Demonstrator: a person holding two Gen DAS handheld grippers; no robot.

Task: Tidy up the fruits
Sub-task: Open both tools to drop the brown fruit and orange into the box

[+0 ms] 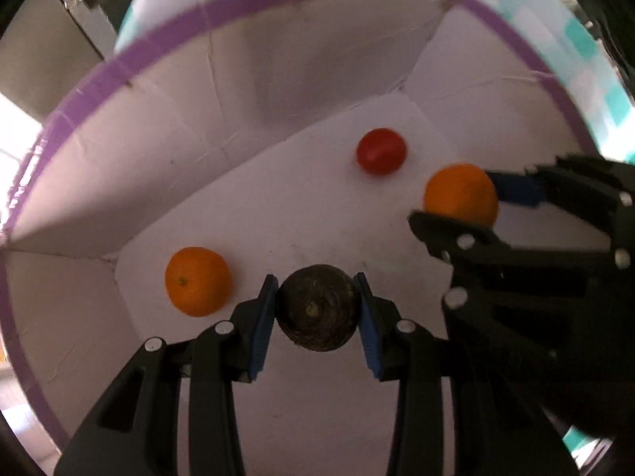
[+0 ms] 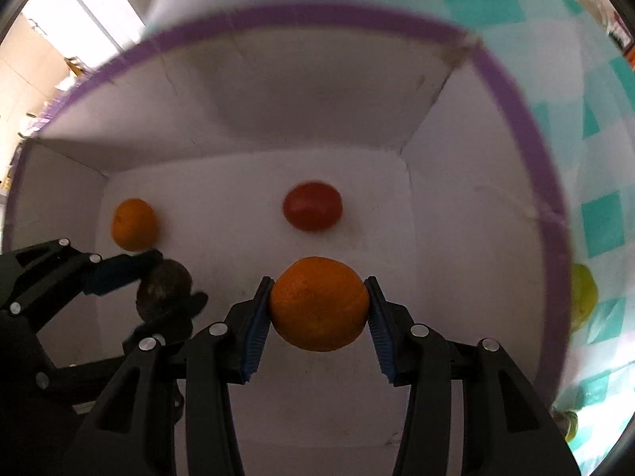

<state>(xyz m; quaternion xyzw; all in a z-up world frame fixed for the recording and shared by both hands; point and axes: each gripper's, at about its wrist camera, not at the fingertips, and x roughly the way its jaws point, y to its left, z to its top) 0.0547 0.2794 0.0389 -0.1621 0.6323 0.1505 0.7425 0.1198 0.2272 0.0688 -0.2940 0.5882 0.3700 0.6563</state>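
**Currently: both grippers over the box, each carrying a fruit**

Presently the left gripper [image 1: 317, 313] points down into the white cardboard box with a purple rim [image 1: 158, 51], its blue pads closed narrowly on a dark brown, rough-skinned round fruit [image 1: 317, 309]. The right gripper [image 2: 317, 309] points down alongside, its pads clamped on a round orange citrus fruit [image 2: 318, 303]. Both held fruits appear to hang above the box floor; whether either touches it cannot be told from these views.

Contents already on the floor: a second orange citrus fruit [image 1: 197, 281] near the left wall, and a small glossy red fruit [image 1: 381, 151] towards the far wall. The two are well apart.

Outside the box, on the white and teal checked cloth [image 2: 603, 222], a yellow-green fruit [image 2: 583, 295] lies near the right wall. Another object shows at the lower right edge of the right wrist view, too indistinct to identify.

Assessment: the step in hand is placement of two fruits into the box at once. The next move calls for lowering each fruit to a bare patch of floor, then opening the jaws. The dark fruit hangs near the loose orange; releasing it from height could send it rolling into that fruit. The grippers work close together and need clearance on withdrawal.
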